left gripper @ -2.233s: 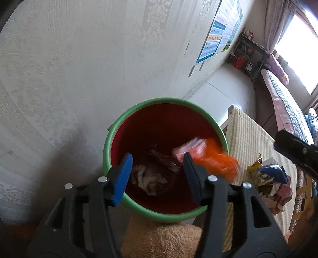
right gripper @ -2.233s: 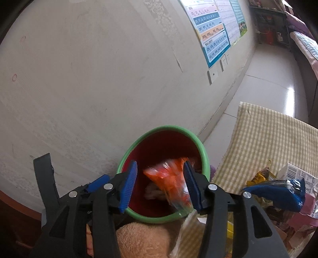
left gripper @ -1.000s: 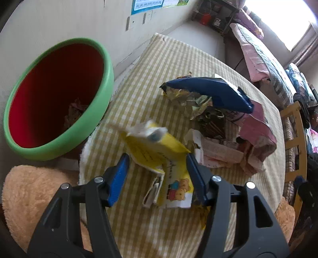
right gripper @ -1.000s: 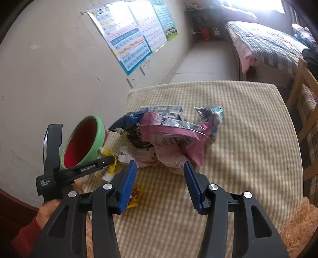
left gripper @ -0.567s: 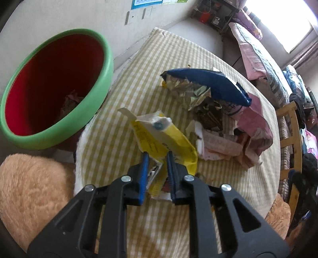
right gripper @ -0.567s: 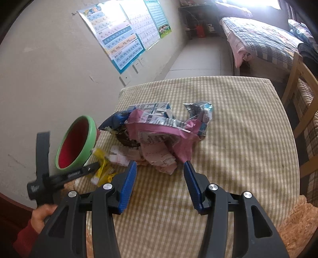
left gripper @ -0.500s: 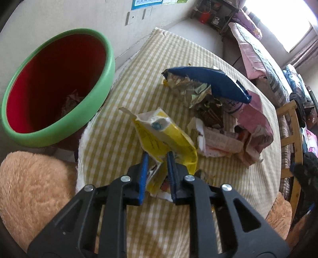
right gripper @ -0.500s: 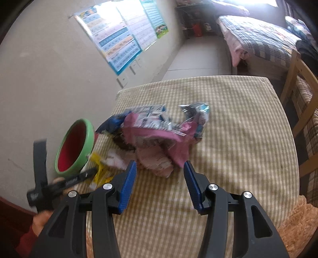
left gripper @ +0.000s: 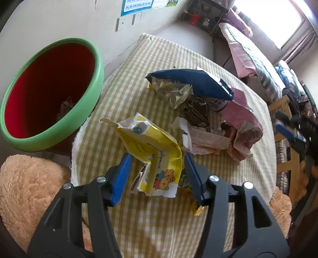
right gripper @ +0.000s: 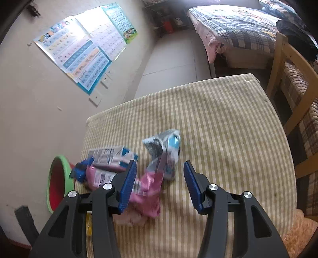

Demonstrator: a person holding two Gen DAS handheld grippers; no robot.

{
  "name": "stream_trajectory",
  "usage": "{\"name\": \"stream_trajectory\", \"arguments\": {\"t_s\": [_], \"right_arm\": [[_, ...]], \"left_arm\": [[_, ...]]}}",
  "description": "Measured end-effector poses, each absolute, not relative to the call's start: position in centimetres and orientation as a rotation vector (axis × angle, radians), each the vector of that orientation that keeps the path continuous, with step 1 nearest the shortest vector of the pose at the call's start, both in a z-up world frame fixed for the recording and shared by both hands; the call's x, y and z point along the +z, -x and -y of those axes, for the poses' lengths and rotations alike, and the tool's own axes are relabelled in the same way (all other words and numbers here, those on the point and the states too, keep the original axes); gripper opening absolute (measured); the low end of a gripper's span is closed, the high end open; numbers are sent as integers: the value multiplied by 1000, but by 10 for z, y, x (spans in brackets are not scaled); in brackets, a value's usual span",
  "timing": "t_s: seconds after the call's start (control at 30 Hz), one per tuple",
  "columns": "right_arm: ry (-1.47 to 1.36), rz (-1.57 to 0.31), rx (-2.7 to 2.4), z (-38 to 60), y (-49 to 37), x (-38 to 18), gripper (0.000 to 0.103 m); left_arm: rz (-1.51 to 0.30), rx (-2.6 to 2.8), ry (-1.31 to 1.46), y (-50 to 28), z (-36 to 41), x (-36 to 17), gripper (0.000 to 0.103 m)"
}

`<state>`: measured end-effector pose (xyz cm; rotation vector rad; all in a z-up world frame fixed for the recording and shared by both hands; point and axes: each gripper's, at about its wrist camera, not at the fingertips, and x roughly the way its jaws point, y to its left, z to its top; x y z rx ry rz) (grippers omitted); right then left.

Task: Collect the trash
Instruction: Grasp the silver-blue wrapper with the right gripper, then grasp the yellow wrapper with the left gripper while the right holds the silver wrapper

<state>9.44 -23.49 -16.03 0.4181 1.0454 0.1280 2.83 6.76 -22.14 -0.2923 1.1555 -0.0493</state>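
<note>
The left gripper [left gripper: 157, 174] had just reopened around the crumpled yellow paper wrapper [left gripper: 157, 150], apparently unheld, so that grasp probably failed.

left claw [left gripper: 156, 171] just reopened around yellow wrapper [left gripper: 157, 150], right claw [right gripper: 160, 181] nearer pile

Beige wall [right gripper: 39, 119] carrying posters [right gripper: 83, 51] and sockets [right gripper: 104, 82]. Pale tiled floor [right gripper: 174, 59] running to a dark shelf [left gripper: 202, 13]. Bed [right gripper: 238, 29] lying under a glaring window [left gripper: 274, 17]. Wooden chair [right gripper: 294, 95] standing beside the checked table [right gripper: 228, 129].
</note>
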Motion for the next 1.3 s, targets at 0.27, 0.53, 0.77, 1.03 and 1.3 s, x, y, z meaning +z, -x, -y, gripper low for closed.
{"name": "stream_trajectory", "arguments": {"t_s": [0.27, 0.53, 0.77, 1.03, 1.3], "right_arm": [[-375, -1146, 82, 219, -129, -201, 49], [-392, -1085, 117, 225, -122, -191, 16], [-284, -907, 97, 244, -86, -133, 16], [-303, -872, 109, 248, -43, -123, 16], [-302, -870, 142, 234, -22, -117, 16]], "left_arm": [[-1160, -37, 309, -26, -70, -221, 54], [-1156, -29, 312, -26, -73, -221, 54], [-1170, -52, 301, -32, -66, -225, 54], [-1206, -32, 335, -41, -72, -238, 52], [-1146, -24, 341, -30, -77, -219, 33]]}}
